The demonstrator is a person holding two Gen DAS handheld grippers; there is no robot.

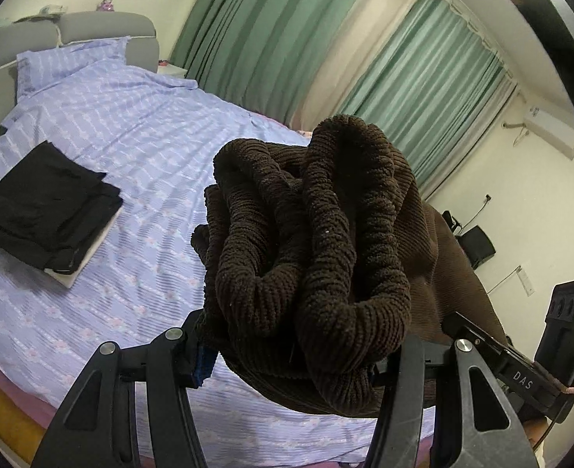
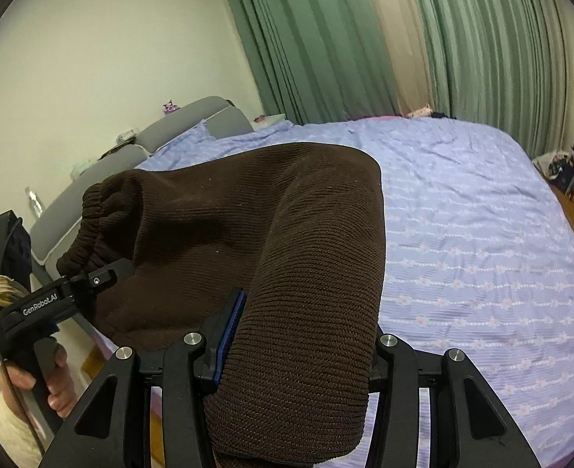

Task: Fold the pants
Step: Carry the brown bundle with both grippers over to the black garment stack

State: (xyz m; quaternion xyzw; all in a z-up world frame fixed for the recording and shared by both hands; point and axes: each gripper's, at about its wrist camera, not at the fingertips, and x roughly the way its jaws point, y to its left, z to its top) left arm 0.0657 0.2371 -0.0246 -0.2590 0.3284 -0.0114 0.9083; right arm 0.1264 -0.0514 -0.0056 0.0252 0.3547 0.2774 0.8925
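Brown corduroy pants (image 1: 314,241) hang above the lilac bed sheet (image 1: 131,148), held off it. Left gripper (image 1: 298,347) clamps the bunched elastic waistband; right gripper (image 2: 298,355) clamps a folded thickness of leg. Only the left view shows a folded black garment stack (image 1: 49,206) lying on the sheet.

The brown pants (image 1: 318,257) hid both fingertips of the left gripper (image 1: 294,355) and the bed (image 1: 131,148) behind them. Small things on the headboard (image 1: 103,27) (one purple) were too tiny to identify.
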